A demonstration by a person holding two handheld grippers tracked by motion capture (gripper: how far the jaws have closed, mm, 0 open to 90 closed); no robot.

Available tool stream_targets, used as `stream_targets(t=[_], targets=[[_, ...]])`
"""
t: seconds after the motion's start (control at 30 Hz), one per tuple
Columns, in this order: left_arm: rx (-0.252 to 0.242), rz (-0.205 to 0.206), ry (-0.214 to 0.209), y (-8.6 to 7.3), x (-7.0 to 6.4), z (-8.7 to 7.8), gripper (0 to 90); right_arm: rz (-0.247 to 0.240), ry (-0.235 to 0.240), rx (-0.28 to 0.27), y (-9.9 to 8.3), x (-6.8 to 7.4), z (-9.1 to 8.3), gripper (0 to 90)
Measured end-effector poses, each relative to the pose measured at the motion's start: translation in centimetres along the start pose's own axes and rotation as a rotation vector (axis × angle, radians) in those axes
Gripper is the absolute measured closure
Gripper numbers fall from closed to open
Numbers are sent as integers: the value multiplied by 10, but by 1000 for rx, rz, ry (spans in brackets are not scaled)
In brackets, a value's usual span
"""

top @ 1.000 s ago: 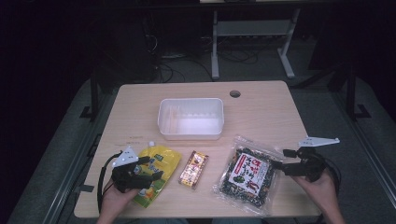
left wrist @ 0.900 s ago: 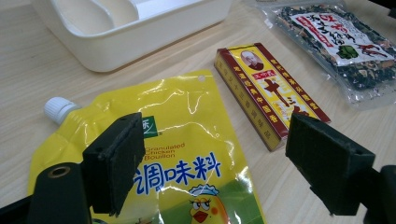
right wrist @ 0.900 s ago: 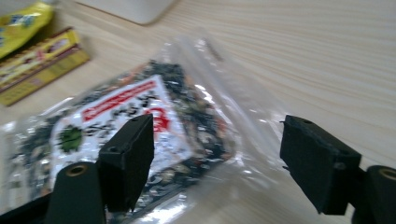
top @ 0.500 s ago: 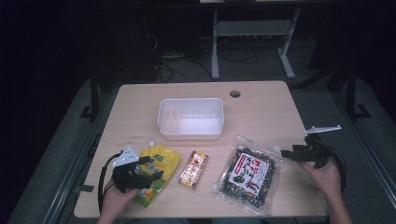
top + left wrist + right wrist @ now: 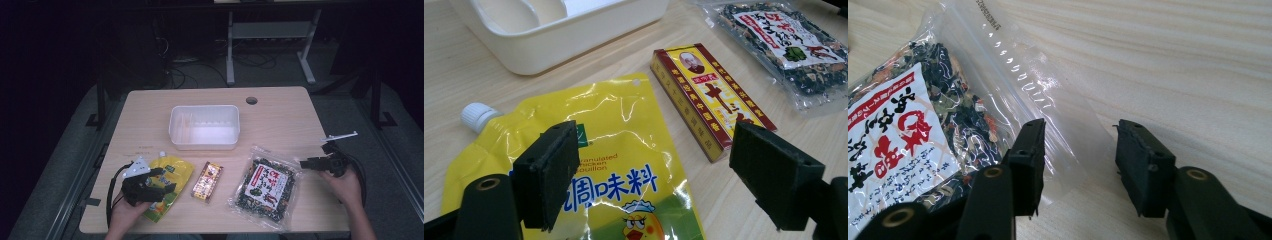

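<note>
We have both grippers down among three packets at the lower part of the high view, with a white bin (image 5: pixel 204 126) standing empty above them at the middle of the bench (image 5: pixel 280 110). Our left gripper (image 5: pixel 161 181) sits at the lower left, over the yellow spout pouch (image 5: pixel 169 186). In the left gripper view its fingers (image 5: pixel 549 175) are spread wide and hold nothing; the pouch lies flat beneath them, its white cap (image 5: pixel 476 115) at the left edge of that frame, and the red box (image 5: pixel 711 95) lies just beside it to the right.

Our right gripper (image 5: pixel 306 163) is at the right of the high view, pointing left at the clear bag of dark dried mix (image 5: pixel 264 187). In the right gripper view its fingers (image 5: pixel 1030 160) are parted, one on either side of the bag's empty clear edge (image 5: pixel 1048 110), not yet closed on it.

We judge that we are at the reach-and-grasp step, most likely to load the packets into the bin. The next move calls for closing the right fingers on that thin clear margin, then lifting gently, since slick film may slip out. The left fingers must drop lower and catch a pouch edge, because the pouch lies flat against the wood.
</note>
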State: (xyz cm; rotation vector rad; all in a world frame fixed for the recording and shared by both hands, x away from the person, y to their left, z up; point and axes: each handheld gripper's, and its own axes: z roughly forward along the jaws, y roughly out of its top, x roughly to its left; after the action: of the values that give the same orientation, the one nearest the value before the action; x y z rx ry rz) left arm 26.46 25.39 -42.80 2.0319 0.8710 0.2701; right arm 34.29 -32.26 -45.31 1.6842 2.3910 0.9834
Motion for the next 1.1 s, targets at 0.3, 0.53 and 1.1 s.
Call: stream_targets(t=[0.3, 0.53, 1.1], targets=[[2, -4, -2, 0, 0, 1, 195, 0, 43, 11, 2, -4, 7, 701], [3, -7, -6, 1, -1, 3, 196, -12, 53, 2, 1, -6, 6, 891], [32, 41, -100, 23, -31, 32, 207, -62, 92, -154, 0, 9, -35, 900]])
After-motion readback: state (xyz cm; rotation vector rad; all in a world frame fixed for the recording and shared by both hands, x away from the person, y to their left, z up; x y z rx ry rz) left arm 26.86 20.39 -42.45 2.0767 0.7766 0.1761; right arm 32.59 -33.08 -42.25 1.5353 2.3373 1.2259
